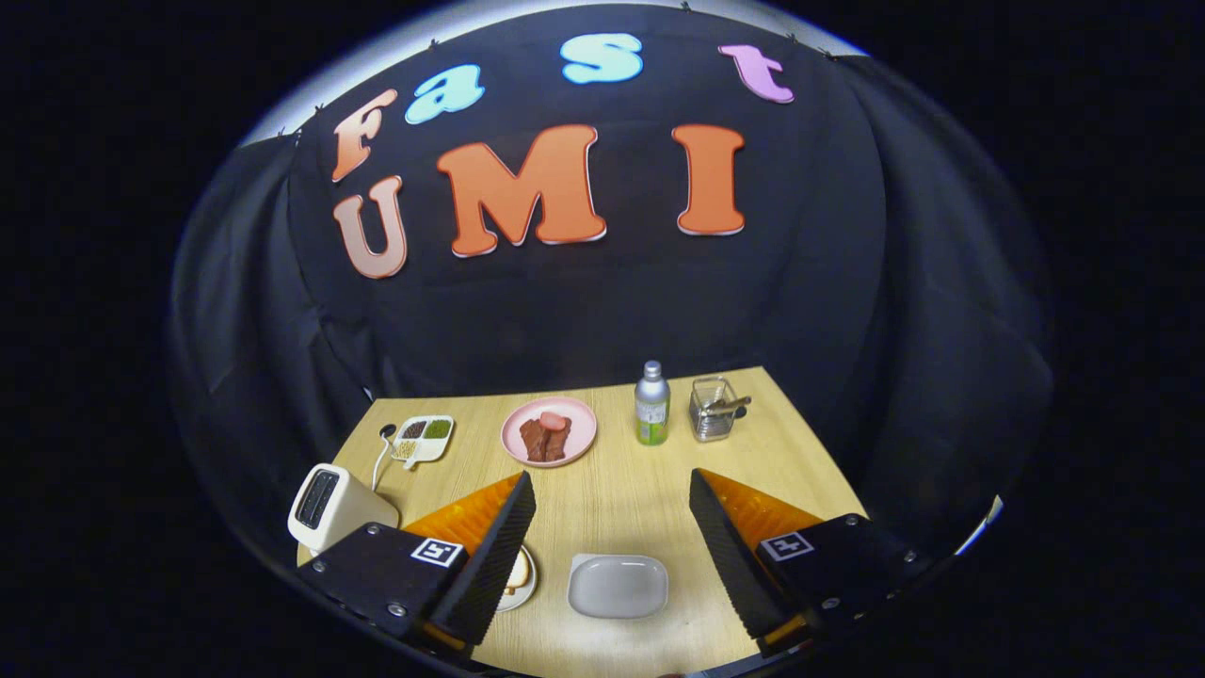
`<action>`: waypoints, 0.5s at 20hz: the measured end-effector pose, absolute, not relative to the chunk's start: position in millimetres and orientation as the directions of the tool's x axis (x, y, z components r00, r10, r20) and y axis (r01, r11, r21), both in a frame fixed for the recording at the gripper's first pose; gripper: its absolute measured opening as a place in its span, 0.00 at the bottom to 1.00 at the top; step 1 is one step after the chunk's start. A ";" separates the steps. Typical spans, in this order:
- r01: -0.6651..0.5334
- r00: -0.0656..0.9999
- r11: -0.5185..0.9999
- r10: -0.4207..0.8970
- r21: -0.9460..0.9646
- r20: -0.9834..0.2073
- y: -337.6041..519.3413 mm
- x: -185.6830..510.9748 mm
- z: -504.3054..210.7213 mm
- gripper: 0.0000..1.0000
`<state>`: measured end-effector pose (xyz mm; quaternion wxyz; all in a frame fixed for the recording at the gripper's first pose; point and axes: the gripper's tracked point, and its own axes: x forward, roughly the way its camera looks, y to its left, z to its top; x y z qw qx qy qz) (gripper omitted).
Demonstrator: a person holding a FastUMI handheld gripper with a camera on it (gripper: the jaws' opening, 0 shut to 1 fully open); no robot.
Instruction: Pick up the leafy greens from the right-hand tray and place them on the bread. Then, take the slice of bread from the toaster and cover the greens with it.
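Gripper view. The gripper (pixel 612 527) hangs high above a light wooden table (pixel 621 490), its two black ribbed fingers (pixel 499 556) spread wide with nothing between them. Directly below the gap lies a pale grey rectangular tray (pixel 618 586), which looks bare; no leafy greens can be made out on it from this height. Whether this is the right-hand tray named in the task cannot be settled. Beside the left finger, half hidden by it, sits a small plate with a bread slice (pixel 518 571). Left of that stands a cream toaster (pixel 329 504), its cord running toward the back of the table; whether a slice sits in its slot cannot be told.

Beyond the fingers: a pink plate of sliced meat (pixel 550 430), a divided dish of beans and seeds (pixel 423 438), a bottle with a green label (pixel 651 405) and a small wire basket (pixel 713 408).

Risks, as judged from here:
- The greens' position is not confirmed. A descent onto the grey tray may close on nothing, or scrape the tray and push it.
- The left finger hides the bread. A drop-off aimed by guess could land partly off the slice, or the finger could nudge the plate.
- The toaster stands near the table's edge. A sideways pull on its slice could tip or drag it.
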<state>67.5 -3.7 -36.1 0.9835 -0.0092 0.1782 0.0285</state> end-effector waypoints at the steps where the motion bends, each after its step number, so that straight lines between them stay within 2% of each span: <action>1: -0.055 0.948 0.998 0.050 -0.006 -0.314 -6.4 62.6 -27.4 0.99; 6: -0.046 0.981 0.999 0.048 0.013 -0.188 -28.3 41.7 -1.4 0.98; 10: -0.026 0.983 0.998 0.037 0.065 -0.180 -36.8 36.3 -10.6 0.99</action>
